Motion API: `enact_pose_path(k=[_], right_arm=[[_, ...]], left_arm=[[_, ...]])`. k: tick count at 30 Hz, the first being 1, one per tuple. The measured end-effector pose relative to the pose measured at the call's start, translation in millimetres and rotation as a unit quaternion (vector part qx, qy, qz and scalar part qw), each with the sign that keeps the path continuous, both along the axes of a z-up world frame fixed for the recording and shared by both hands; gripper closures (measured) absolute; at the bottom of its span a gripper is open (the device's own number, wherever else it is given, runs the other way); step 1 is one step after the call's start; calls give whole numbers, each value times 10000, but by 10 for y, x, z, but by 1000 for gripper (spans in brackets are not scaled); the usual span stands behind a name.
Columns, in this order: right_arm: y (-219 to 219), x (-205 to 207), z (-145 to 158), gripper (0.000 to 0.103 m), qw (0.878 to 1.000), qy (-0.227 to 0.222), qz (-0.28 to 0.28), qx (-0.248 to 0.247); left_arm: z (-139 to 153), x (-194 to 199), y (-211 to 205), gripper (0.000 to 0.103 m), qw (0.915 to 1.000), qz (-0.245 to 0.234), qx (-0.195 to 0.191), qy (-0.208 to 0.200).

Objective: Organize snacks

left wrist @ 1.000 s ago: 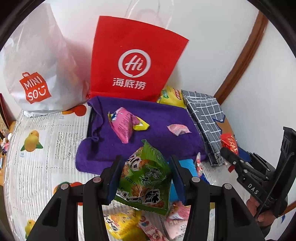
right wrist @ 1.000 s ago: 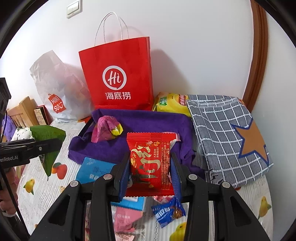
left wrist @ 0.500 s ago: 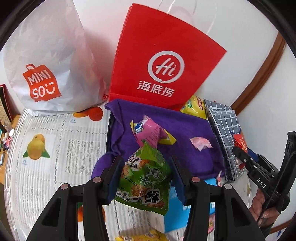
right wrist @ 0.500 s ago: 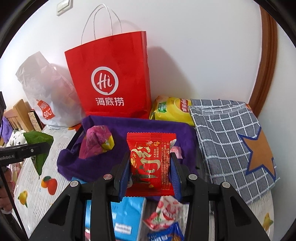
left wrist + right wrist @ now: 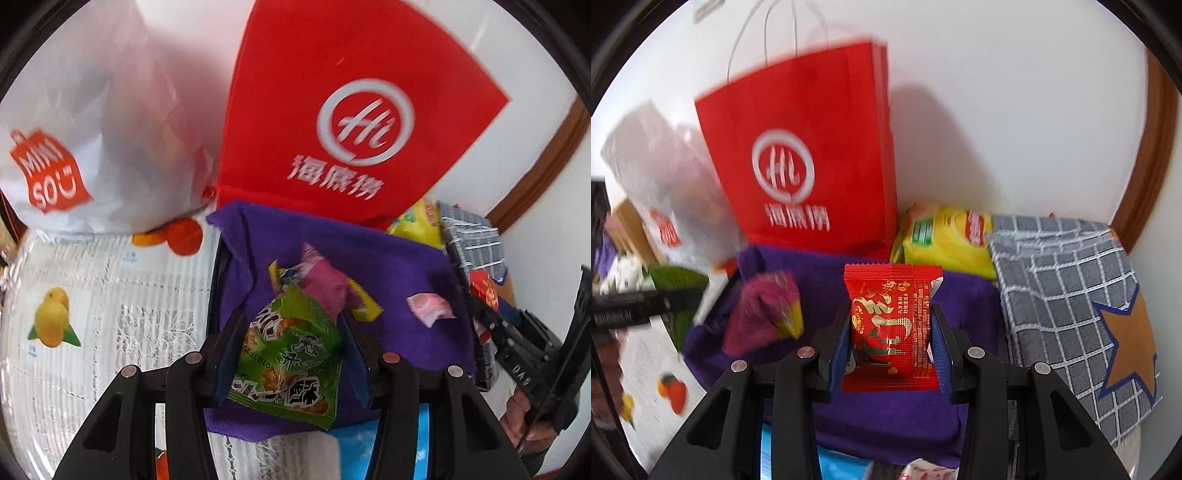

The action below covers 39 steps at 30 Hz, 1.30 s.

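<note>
My left gripper [image 5: 290, 354] is shut on a green snack packet [image 5: 291, 350] and holds it above the near edge of a purple cloth [image 5: 406, 266]. A pink packet [image 5: 325, 284] and a small pink candy [image 5: 430, 308] lie on that cloth. My right gripper [image 5: 890, 345] is shut on a red snack packet [image 5: 892, 325] and holds it over the same purple cloth [image 5: 894, 417]. The pink packet also shows in the right wrist view [image 5: 761, 314]. The right gripper shows at the right edge of the left wrist view [image 5: 517, 354].
A red paper bag [image 5: 343, 122] and a white plastic bag [image 5: 85, 147] stand against the wall behind the cloth. A yellow chip bag [image 5: 945, 236] and a grey checked cloth [image 5: 1071, 295] lie to the right. Blue and other packets [image 5: 846, 463] lie on the fruit-print tablecloth [image 5: 92, 295].
Both grippers have moved forward towards the purple cloth and the bags, each still holding its packet. The loose packets near the front have dropped below view.
</note>
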State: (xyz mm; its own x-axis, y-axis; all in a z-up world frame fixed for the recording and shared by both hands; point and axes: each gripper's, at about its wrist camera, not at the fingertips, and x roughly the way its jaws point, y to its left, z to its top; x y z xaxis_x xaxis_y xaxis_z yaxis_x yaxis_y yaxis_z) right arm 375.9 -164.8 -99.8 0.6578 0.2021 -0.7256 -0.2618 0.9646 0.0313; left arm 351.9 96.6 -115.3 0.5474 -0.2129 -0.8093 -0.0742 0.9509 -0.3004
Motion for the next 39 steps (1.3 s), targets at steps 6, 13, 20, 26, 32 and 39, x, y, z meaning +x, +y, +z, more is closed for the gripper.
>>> enact_pose_path(k=[6, 13, 20, 26, 32, 39], right_arm=[[-16, 124, -355, 63, 9990, 376, 109, -218], [-6, 134, -565, 63, 9969, 549, 324, -458], [-10, 166, -622, 63, 9963, 639, 270, -514], [-30, 118, -586, 63, 9960, 608, 223, -612], [-64, 8, -527, 53, 9962, 647, 110, -577], [-231, -294, -263, 35, 9989, 313, -108, -331]], left_arm=[[-262, 109, -17, 55, 9995, -65, -74, 292], [-390, 92, -154, 55, 9987, -291, -102, 398], [-452, 99, -141, 55, 9979, -340, -190, 509], [-457, 114, -210, 55, 9974, -452, -179, 536], [-497, 125, -307, 57, 9965, -550, -154, 612], [-361, 61, -341, 45, 9968, -634, -54, 488]])
